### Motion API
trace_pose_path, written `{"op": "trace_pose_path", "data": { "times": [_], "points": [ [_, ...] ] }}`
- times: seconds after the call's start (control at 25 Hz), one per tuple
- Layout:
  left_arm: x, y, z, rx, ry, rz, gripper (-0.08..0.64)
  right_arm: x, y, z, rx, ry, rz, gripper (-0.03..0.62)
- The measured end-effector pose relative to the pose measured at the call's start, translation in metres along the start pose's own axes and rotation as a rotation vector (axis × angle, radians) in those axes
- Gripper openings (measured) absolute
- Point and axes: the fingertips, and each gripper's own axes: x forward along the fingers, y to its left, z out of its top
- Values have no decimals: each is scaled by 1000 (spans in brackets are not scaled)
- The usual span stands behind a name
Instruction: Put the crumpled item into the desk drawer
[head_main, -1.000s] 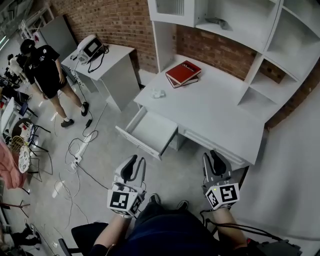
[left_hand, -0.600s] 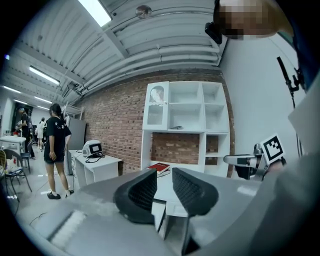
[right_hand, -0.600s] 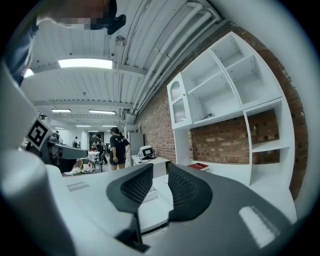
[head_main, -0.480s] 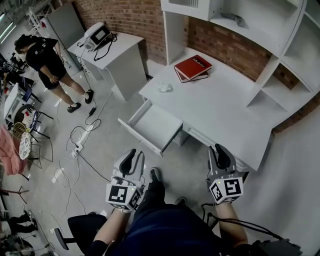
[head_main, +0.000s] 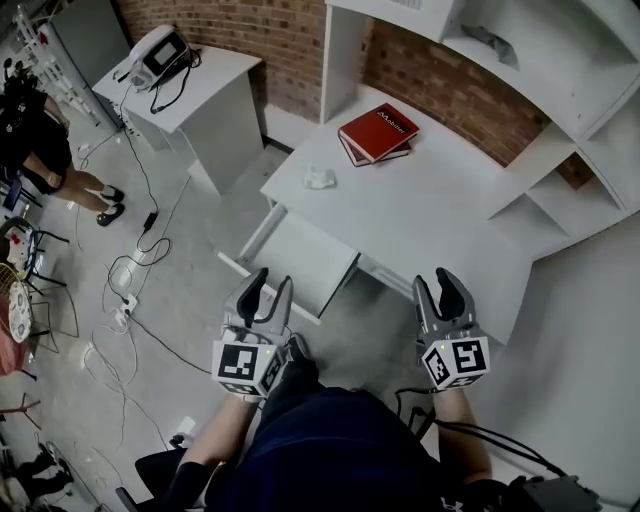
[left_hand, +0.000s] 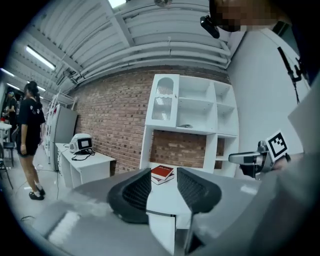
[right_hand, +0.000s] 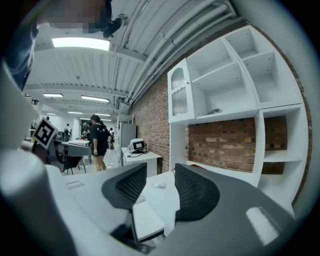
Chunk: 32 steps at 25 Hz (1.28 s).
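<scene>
Red books (head_main: 378, 132) lie stacked; a small monitor (head_main: 158, 55) tops the side table (head_main: 222, 92).

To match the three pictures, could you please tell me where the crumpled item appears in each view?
Head view: crumpled item on the desk, below-left of the red book.
Left gripper view: not visible.
Right gripper view: just below centre, a small white lump on the desktop.
Shared landmark: the brick wall behind the desk.
</scene>
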Motion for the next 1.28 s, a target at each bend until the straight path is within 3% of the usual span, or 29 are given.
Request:
{"op": "trace_pose_path", "data": {
  "times": [0.24,0.44,0.84,1.28],
  "points": [
    [25,61,-15,-34,51,-30,184,71,13,-10,2,94,-3,239],
    [28,105,-29,-75,93,7,196,122,16,-18,-37,151,27,233],
    [19,147,-47,-123,148,177,196,229,21,-50,-97,216,177,218],
    [22,150,-49,-160,194,374,196,350,23,-111,-230,338,408,179]
  ]
}}
